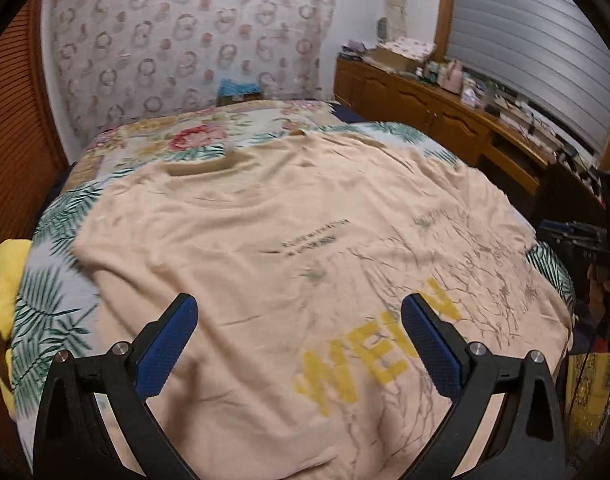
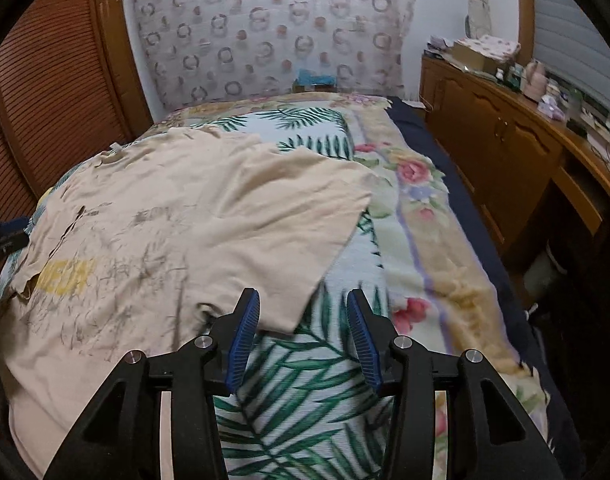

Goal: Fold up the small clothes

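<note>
A peach T-shirt with yellow lettering and a grey branch print lies spread flat on the bed. In the left wrist view my left gripper hovers over its lower part, jaws wide apart, nothing between them. In the right wrist view the same T-shirt covers the left half of the bed, one sleeve reaching right. My right gripper hangs open just past the shirt's right side edge, over the leaf-print cover, and the cloth's corner lies near its left finger without being pinched.
The bed cover has green leaves and a floral border. A wooden sideboard with clutter runs along the right. Slatted wooden doors stand at the left. A yellow soft toy lies at the bed's left edge.
</note>
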### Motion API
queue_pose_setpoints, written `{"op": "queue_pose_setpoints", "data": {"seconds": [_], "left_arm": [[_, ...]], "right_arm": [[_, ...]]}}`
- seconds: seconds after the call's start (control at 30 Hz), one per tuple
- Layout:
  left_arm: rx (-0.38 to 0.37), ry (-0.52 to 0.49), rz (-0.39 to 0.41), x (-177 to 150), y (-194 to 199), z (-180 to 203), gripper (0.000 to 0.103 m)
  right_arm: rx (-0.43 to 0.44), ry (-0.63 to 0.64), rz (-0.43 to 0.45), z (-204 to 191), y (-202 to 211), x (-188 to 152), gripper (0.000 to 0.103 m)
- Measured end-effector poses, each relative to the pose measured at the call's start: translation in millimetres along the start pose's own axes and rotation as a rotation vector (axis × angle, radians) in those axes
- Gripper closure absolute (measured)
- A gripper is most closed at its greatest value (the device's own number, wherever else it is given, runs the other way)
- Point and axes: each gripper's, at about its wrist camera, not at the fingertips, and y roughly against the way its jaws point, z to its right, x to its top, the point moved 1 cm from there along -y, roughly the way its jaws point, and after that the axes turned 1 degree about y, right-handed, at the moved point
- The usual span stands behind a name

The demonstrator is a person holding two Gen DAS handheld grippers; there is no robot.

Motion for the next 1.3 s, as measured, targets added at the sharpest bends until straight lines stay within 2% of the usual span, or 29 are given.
{"op": "queue_pose_setpoints", "data": {"seconds": [0.2, 0.53, 0.77, 1.0, 1.03, 1.07, 1.1, 1.13, 1.17, 1.3], "left_arm": [[0.011, -0.039, -0.058, -6.6, -19.7, 13.6, 0.001], [0.023, -0.062, -0.125, -18.0, -39.9, 21.6, 0.001], [0.030, -0.075, -0.134, -20.4, -39.9, 23.5, 0.001], [0.033, -0.077, -0.135, -19.5, -39.2, 21.3, 0.000], [0.032, -0.077, -0.135, -19.7, -39.1, 21.0, 0.000], [0.031, -0.077, -0.135, -19.1, -39.8, 20.8, 0.000], [0.032, -0.077, -0.136, -19.0, -39.8, 20.3, 0.000], [0.032, -0.078, -0.136, -18.9, -39.8, 20.3, 0.000], [0.032, -0.077, -0.136, -18.3, -41.0, 20.6, 0.000], [0.036, -0.075, -0.134, -19.1, -41.2, 21.2, 0.000]], "right_arm": [[0.013, -0.022, -0.028, 3.8, -6.9, 10.2, 0.056], [0.017, 0.013, -0.033, 1.3, -23.4, 26.2, 0.056], [0.019, 0.027, -0.062, 0.9, -37.9, 36.0, 0.056], [-0.025, 0.033, -0.057, 4.3, -42.4, 39.5, 0.056], [-0.025, 0.035, -0.054, 4.3, -42.3, 39.3, 0.063], [-0.030, 0.045, -0.049, 3.5, -41.2, 38.4, 0.078], [-0.044, 0.056, -0.047, 2.2, -41.6, 38.5, 0.082], [-0.055, 0.061, -0.047, 2.7, -42.5, 39.3, 0.092], [-0.031, 0.054, -0.048, 3.7, -41.6, 38.7, 0.097], [-0.012, 0.043, -0.045, 4.3, -43.4, 41.8, 0.099]]}}
